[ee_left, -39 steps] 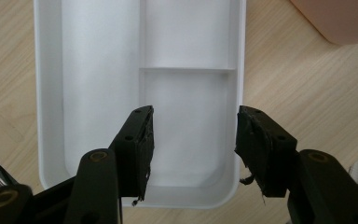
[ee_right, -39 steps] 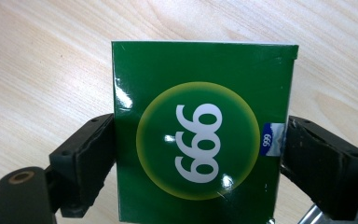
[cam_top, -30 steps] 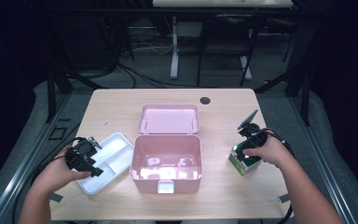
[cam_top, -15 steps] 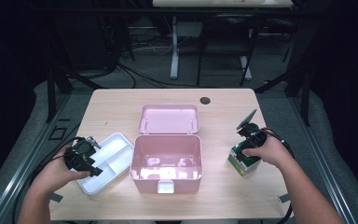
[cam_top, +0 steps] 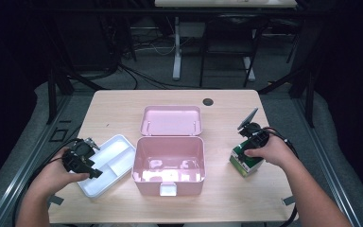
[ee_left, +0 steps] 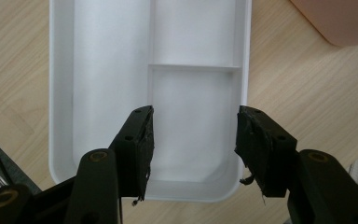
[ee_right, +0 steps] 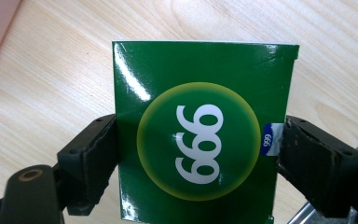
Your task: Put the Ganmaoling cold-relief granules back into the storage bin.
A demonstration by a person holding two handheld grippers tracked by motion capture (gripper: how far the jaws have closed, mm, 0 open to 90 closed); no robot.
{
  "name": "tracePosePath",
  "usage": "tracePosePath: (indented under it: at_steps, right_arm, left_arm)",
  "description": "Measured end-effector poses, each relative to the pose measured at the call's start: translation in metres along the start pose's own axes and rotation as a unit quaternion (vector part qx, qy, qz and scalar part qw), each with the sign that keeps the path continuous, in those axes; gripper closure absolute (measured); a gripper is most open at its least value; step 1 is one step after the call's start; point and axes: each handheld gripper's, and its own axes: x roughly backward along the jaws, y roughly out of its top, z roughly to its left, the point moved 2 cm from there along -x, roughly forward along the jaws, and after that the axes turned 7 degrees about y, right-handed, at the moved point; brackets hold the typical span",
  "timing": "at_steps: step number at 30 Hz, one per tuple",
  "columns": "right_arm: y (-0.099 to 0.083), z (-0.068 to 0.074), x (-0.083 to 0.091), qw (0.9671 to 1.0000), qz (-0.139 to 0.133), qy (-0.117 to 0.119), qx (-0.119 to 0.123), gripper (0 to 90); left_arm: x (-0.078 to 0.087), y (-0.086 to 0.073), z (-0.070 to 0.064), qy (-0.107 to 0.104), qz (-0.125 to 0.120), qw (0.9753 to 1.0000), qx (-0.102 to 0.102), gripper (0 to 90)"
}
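A green carton (ee_right: pixel 200 84) printed with "999" in a yellow ring sits between my right gripper's (ee_right: pixel 198 144) jaws, which press on both of its sides. From above, that carton (cam_top: pixel 247 164) rests at the table's right with the right gripper (cam_top: pixel 245 151) shut on it. A white divided tray (cam_top: pixel 116 158) lies at the left. My left gripper (cam_top: pixel 90 160) hovers over its left part. Its jaws (ee_left: pixel 193 135) stand open above one compartment of the tray (ee_left: pixel 107 70), with nothing between them.
An open pink box (cam_top: pixel 168 183) stands in the middle of the wooden table (cam_top: pixel 123 109), its lid (cam_top: pixel 171 120) lying back behind it. A dark round hole (cam_top: pixel 208 101) marks the table's far side. Cables trail from both grippers off the table edges.
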Motion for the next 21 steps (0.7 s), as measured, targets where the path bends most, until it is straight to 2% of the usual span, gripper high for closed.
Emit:
tracePosePath:
  at_steps: [4, 6, 8, 9, 10, 13, 18, 21]
  right_arm:
    - [0.002, 0.004, 0.007, 1.0000, -0.005, -0.004, 0.007, 15.9]
    - [0.003, 0.005, 0.011, 0.9999, -0.004, 0.007, 0.010, 16.0]
    - [0.004, 0.008, 0.015, 0.9998, -0.005, -0.012, 0.012, 16.0]
    - [0.004, 0.008, 0.015, 0.9998, -0.005, -0.012, 0.012, 16.0]
    - [0.005, 0.010, 0.019, 0.9998, -0.005, 0.000, 0.017, 16.0]
    - [0.006, 0.014, 0.023, 0.9997, -0.003, -0.004, 0.025, 16.0]
    - [0.008, 0.022, 0.036, 0.9994, -0.004, 0.004, 0.035, 16.0]
    - [0.011, 0.027, 0.044, 0.9990, -0.002, -0.003, 0.045, 16.0]
  left_arm:
    - [-0.001, 0.000, -0.001, -0.001, 0.001, 1.0000, -0.002, 46.8]
    - [-0.001, 0.000, -0.001, -0.002, 0.002, 1.0000, 0.000, 46.9]
    - [-0.001, 0.001, -0.001, -0.001, 0.003, 1.0000, -0.002, 46.9]
    - [-0.001, 0.001, -0.001, -0.001, 0.003, 1.0000, -0.002, 46.9]
    - [-0.001, 0.001, -0.001, -0.001, 0.003, 1.0000, -0.004, 46.9]
    - [-0.002, 0.001, -0.002, -0.001, 0.002, 1.0000, -0.003, 46.9]
    - [-0.003, 0.001, -0.002, -0.003, 0.006, 1.0000, -0.003, 46.9]
    - [-0.003, 0.002, -0.003, -0.003, 0.006, 1.0000, -0.004, 46.9]
